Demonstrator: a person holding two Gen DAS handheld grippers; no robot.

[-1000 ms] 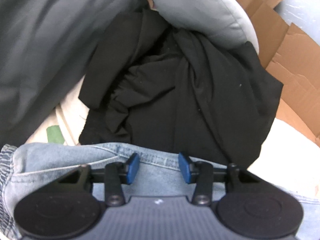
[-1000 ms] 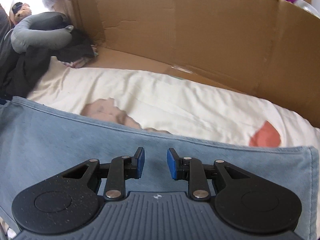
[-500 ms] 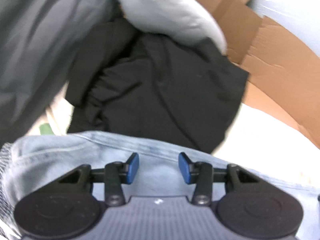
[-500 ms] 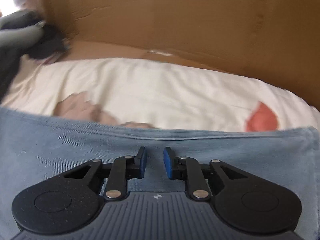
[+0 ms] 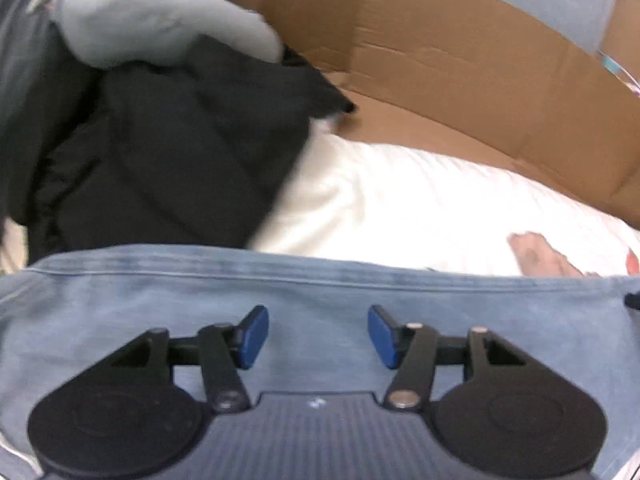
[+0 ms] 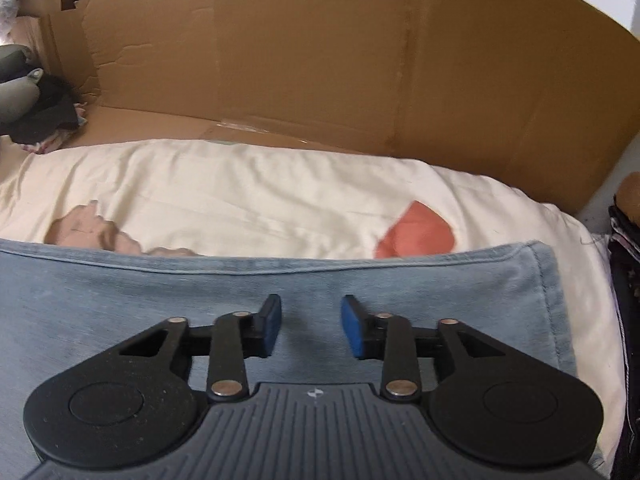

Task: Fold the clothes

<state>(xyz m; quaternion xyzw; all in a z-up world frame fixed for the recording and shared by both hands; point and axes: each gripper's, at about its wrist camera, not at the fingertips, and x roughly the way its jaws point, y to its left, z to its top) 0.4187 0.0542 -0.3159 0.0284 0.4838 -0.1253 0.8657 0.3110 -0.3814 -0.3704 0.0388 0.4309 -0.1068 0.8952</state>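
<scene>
A: Well, the left camera shows a big black cloth (image 5: 168,168) and a soft grey cloth (image 5: 160,28) piled on top of it. The right camera only shows a tiny bit of them, far off in the corner.

B: And the right camera shows an orange patch (image 6: 418,232) on the cream sheet (image 6: 248,188). On the left camera that patch is cut off at the edge.

A: Where are the blue jeans (image 5: 320,284)?

B: Lying flat on the sheet, right under both tongs. The left gripper (image 5: 318,336) sits above them with its blue tips apart and nothing between them.

A: And the right gripper (image 6: 311,330)?

B: Same. Tips apart, nothing pinched, over the blue jeans (image 6: 160,292) near their right end.

A: I can't tell if the tips touch the cloth.

B: Me neither. The left picture is blurry, and the tongs hide the near part of the jeans. Brown cardboard (image 6: 320,60) stands behind the sheet.
</scene>
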